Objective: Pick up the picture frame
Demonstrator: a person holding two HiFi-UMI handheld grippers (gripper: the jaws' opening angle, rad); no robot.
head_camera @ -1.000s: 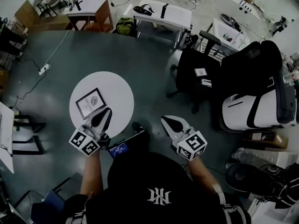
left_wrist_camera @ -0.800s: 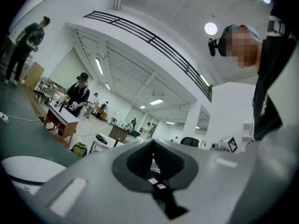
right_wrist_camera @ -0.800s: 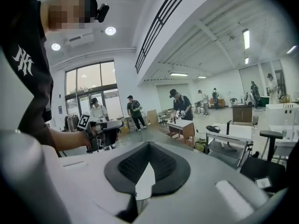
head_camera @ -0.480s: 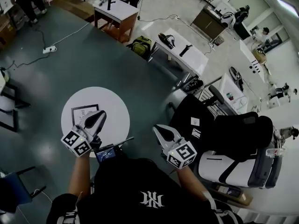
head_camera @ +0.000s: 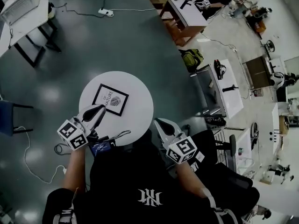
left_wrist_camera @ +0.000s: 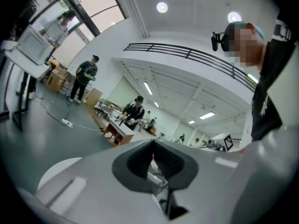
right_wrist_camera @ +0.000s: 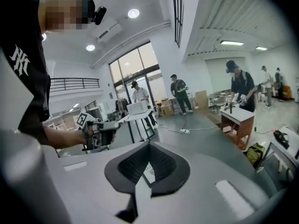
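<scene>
Just ahead of your left hand-held gripper (head_camera: 98, 110), clenched empty, the picture frame (head_camera: 110, 99) lies flat on the round tabletop (head_camera: 138, 105), long side slanting across you; your right hand-held gripper (head_camera: 158, 123), also clenched empty, sits farther off by the rim

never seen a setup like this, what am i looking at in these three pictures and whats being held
There is no robot: a person holds a two-jaw tool in each hand, the left gripper and the right gripper. The marker cubes are part of them. The overhead picture comes from a camera on the person's head, looking steeply down. The other two come from cameras riding on each gripper, looking along its jaws. A black picture frame lies flat on a round white table. Both pairs of jaws are shut and hold nothing. The left gripper's tip shows right by the frame's edge; touching or not, I cannot tell.
</scene>
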